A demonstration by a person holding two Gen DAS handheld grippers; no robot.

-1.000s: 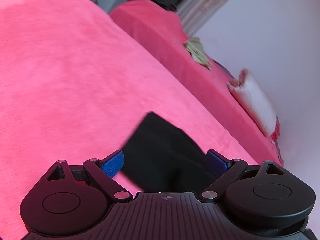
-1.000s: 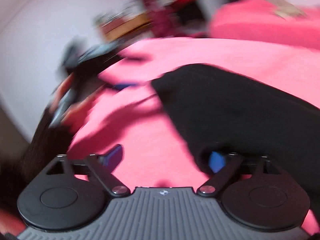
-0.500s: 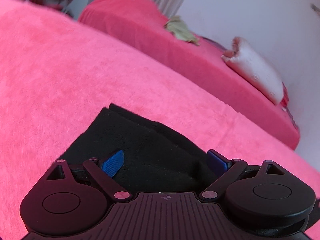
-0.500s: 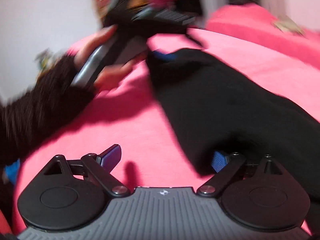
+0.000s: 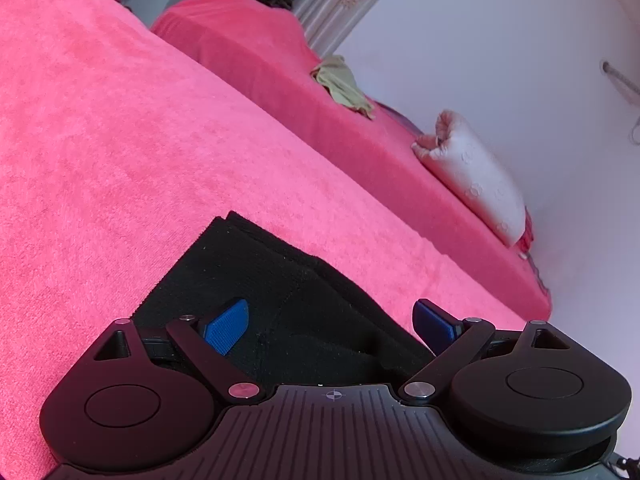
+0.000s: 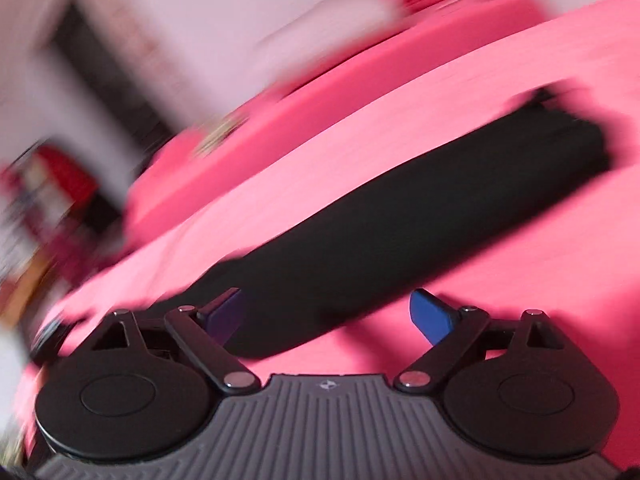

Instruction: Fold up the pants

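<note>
The black pants (image 5: 280,296) lie folded in layers on the pink blanket (image 5: 120,140). My left gripper (image 5: 330,326) is open just above one end of them, its blue pads apart and holding nothing. In the blurred right wrist view the pants (image 6: 400,216) stretch as a long narrow strip from the near left to the far right. My right gripper (image 6: 330,316) is open over the near end, and its left fingertip (image 6: 224,312) overlaps the cloth.
A second pink-covered bed (image 5: 320,112) runs along the white wall, carrying an olive cloth (image 5: 342,86) and a white pillow (image 5: 476,172). Blurred furniture and red items (image 6: 52,184) stand at the left in the right wrist view.
My right gripper has swung fast, so the pants now run lengthwise away from it, and the other hand has left its view. My left gripper has tilted slightly over the same end.
</note>
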